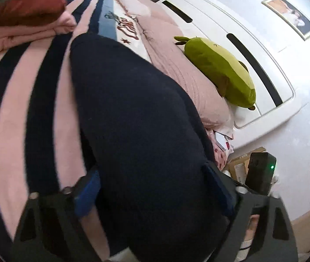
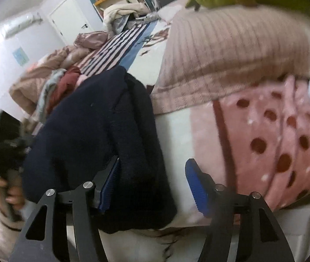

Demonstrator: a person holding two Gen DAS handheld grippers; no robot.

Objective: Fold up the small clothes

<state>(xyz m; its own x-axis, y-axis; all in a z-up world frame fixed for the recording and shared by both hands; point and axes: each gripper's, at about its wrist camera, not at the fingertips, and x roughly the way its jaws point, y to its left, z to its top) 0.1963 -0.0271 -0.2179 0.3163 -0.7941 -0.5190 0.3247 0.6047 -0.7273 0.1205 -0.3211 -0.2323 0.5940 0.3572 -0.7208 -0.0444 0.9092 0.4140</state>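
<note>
The navy garment [image 1: 137, 118] fills the centre of the left view, bunched between the left tongs [image 1: 152, 194], which look clenched on it. The right tongs [image 2: 152, 185] gape, released, with cloth draped over one finger only. Risk: that loose fold may slide off, or snag the spotted pillow [image 2: 286, 144] at lower right.

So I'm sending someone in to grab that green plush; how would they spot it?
Start at the white headboard at the end of the bed. A ribbed pink pillow lies against it, and the green plush toy rests on top, along the headboard. It is the only bright green thing there, long and rounded, unlike the flat bedding around it.
</note>
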